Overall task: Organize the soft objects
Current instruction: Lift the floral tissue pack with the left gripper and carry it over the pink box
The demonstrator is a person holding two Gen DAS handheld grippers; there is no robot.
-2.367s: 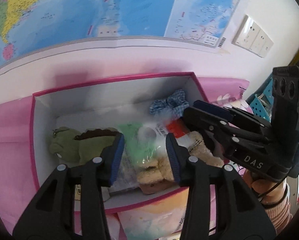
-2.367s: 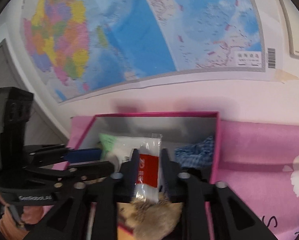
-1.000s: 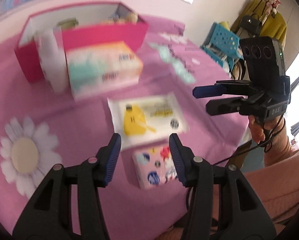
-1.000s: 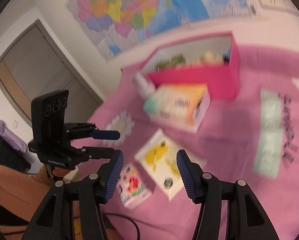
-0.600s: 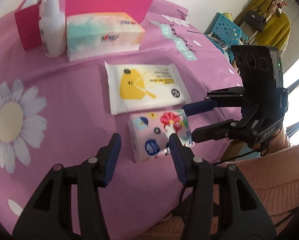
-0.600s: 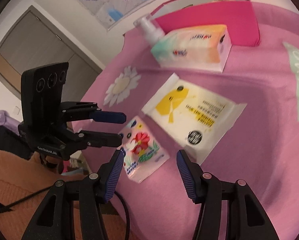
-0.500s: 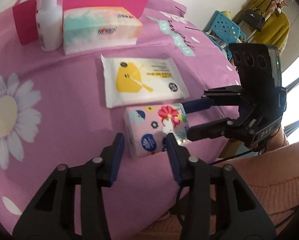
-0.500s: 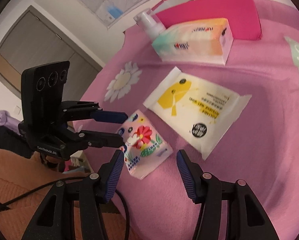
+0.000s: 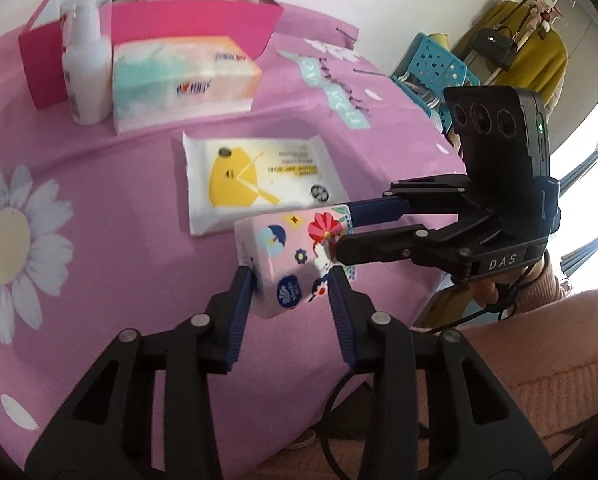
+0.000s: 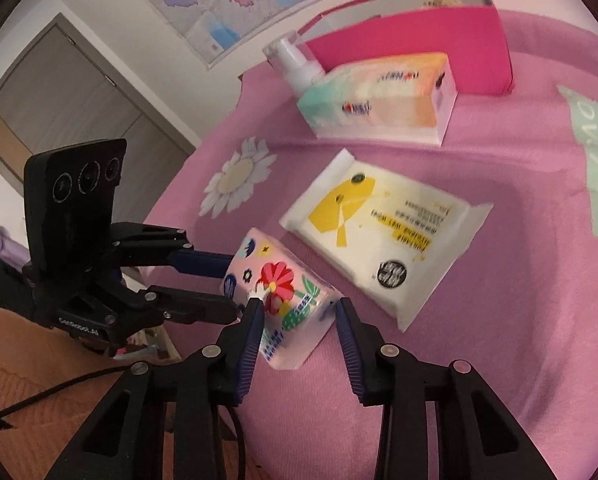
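The small tissue pack (image 9: 295, 266) is pale pink, printed with a red flower, navy blue roundels, a yellow diamond and green leaves. The wipes packet (image 9: 259, 178) is white with a yellow shape, a yellow strip and a black round mark. The tissue box (image 9: 183, 80) fades from mint green through white to soft orange, with red lettering. The bottle (image 9: 85, 76) is milky white with a clear cap. The storage box (image 9: 195, 28) is hot pink outside, white inside. The tablecloth (image 9: 111, 248) on the tabletop is pink-violet, patterned with white daisies with cream centres and a mint-green strip with dark lettering. Both grippers are black with dark blue pads (image 10: 251, 344).
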